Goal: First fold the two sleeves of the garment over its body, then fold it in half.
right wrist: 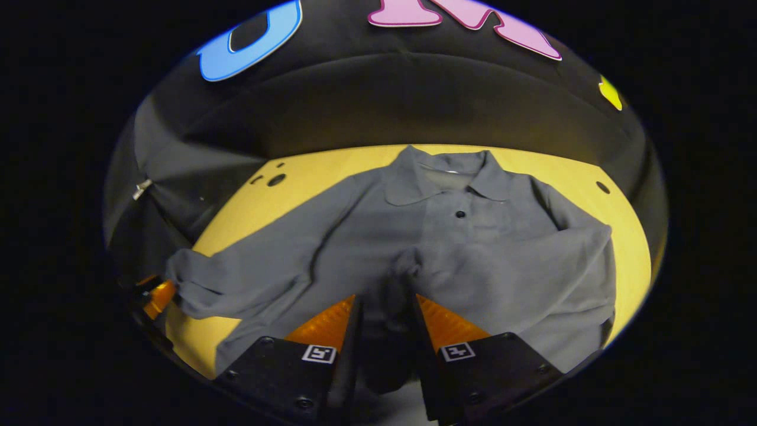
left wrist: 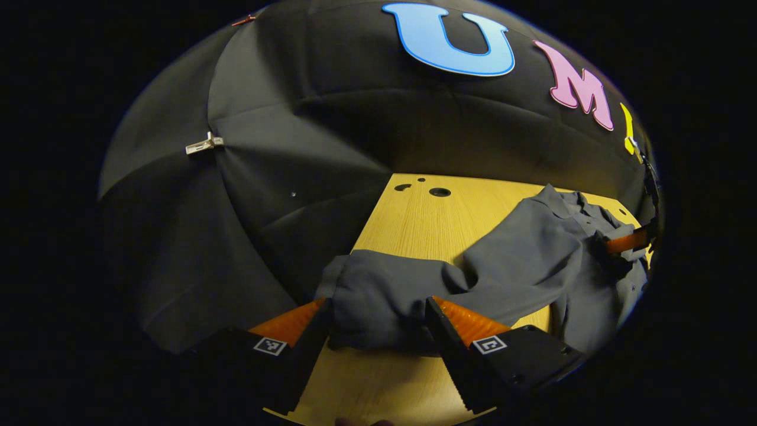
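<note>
Shirt (right wrist: 473, 248): gray, spread collar-up on the desk (left wrist: 408, 225), its far edge by the collar.
Left gripper (left wrist: 378, 322): clamped on the left sleeve (left wrist: 378, 296) near the desk's left edge.
Right gripper (right wrist: 385, 313): clamped on the right sleeve (right wrist: 387, 302), over the shirt's middle.

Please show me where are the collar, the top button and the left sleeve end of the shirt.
Collar (right wrist: 449, 171), right gripper view: on its left flap.
Top button (right wrist: 460, 214), right gripper view: on the button itself.
Left sleeve end (left wrist: 372, 296), left gripper view: on the bunched cloth between the fingers.
</note>
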`<action>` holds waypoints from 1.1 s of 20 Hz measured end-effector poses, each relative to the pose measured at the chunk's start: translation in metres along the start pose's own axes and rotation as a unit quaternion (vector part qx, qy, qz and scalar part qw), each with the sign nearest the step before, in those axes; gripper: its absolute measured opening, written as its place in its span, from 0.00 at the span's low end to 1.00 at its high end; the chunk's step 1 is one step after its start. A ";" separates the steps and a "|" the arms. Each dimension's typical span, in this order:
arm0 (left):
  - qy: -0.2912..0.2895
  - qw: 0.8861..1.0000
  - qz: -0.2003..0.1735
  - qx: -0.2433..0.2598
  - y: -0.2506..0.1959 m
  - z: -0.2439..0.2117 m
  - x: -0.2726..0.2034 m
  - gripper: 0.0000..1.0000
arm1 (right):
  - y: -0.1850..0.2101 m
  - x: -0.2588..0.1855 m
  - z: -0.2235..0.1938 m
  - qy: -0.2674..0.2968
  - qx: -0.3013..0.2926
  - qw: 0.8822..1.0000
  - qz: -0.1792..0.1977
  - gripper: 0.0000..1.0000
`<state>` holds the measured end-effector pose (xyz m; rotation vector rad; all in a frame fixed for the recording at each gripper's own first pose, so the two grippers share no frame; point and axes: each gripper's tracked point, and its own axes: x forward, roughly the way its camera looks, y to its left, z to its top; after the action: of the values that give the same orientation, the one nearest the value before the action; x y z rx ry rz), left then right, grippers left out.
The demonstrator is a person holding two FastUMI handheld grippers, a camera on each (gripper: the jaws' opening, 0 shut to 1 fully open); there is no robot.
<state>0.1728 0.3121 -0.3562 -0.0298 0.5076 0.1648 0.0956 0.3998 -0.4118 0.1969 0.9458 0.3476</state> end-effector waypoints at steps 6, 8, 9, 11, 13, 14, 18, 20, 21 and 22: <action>0.039 0.999 0.013 0.027 0.001 -0.017 0.024 0.98 | -0.001 -0.051 0.000 -0.016 0.002 1.000 0.007 0.56; 0.075 0.996 0.016 0.033 -0.004 -0.034 0.031 0.98 | -0.014 -0.067 -0.010 -0.010 -0.013 1.000 -0.004 0.57; 0.060 0.998 0.014 0.030 -0.003 -0.026 0.035 0.98 | -0.021 -0.073 -0.015 -0.007 -0.012 1.000 -0.007 0.56; 0.067 0.997 0.007 0.027 -0.003 -0.031 0.030 0.99 | -0.034 -0.086 -0.022 -0.003 -0.002 1.000 -0.018 0.57; 0.070 0.997 -0.025 0.022 -0.017 -0.031 0.030 0.94 | -0.047 -0.097 -0.028 -0.002 0.008 1.000 -0.027 0.56; 0.071 0.997 -0.028 0.029 -0.021 -0.030 0.032 0.73 | -0.052 -0.104 -0.030 -0.002 0.013 0.999 -0.031 0.56; 0.092 0.995 -0.026 0.035 -0.025 -0.026 0.029 0.06 | -0.072 -0.127 -0.033 -0.013 0.022 0.999 -0.043 0.57; 0.078 0.997 -0.020 0.015 -0.026 -0.012 0.020 0.02 | -0.085 -0.139 -0.033 -0.017 0.024 0.998 -0.049 0.56; 0.068 0.998 -0.017 0.005 -0.023 -0.004 0.014 0.02 | -0.090 -0.142 -0.032 -0.021 0.029 0.998 -0.051 0.56; 0.057 0.998 -0.014 0.001 -0.023 0.006 0.007 0.06 | -0.096 -0.148 -0.031 -0.025 0.033 0.998 -0.053 0.56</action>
<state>0.1859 0.2904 -0.3547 -0.0454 0.6216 0.1357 0.0108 0.2555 -0.3483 0.2134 0.9154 0.2122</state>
